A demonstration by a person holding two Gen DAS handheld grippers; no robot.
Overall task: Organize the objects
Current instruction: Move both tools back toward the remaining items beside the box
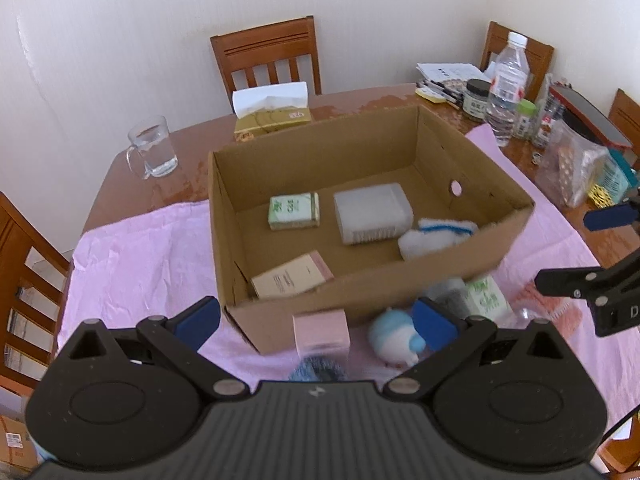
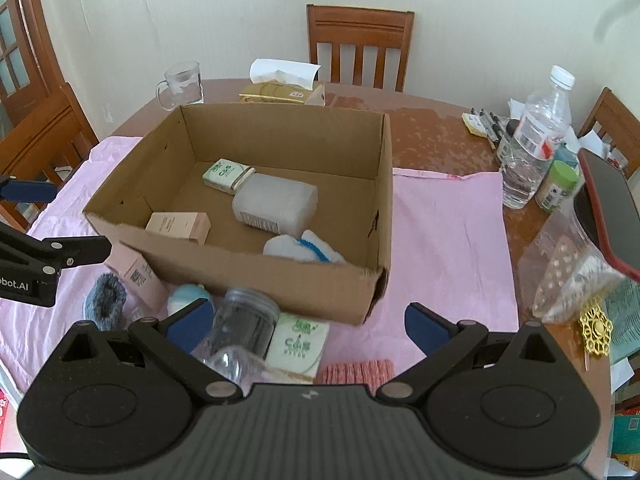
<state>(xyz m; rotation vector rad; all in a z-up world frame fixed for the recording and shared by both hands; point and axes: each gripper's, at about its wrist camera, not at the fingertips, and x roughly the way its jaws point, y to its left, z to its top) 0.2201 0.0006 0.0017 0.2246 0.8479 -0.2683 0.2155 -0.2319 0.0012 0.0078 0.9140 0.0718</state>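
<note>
Sorting loose things into the box (image 2: 256,280) on the desk (image 2: 440,136), I keep the rest lined up against its near wall for easy reach: pink carton (image 1: 320,334), toy (image 1: 396,338), jar (image 2: 248,320), green pack (image 2: 298,346). My left hand-held gripper (image 1: 316,320) and right hand-held gripper (image 2: 308,320) both hover spread wide, holding nothing.

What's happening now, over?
Both grippers, left and right, open, empty. Box holds four things. More wait in front, jar nearest right. Nothing blocking.
</note>
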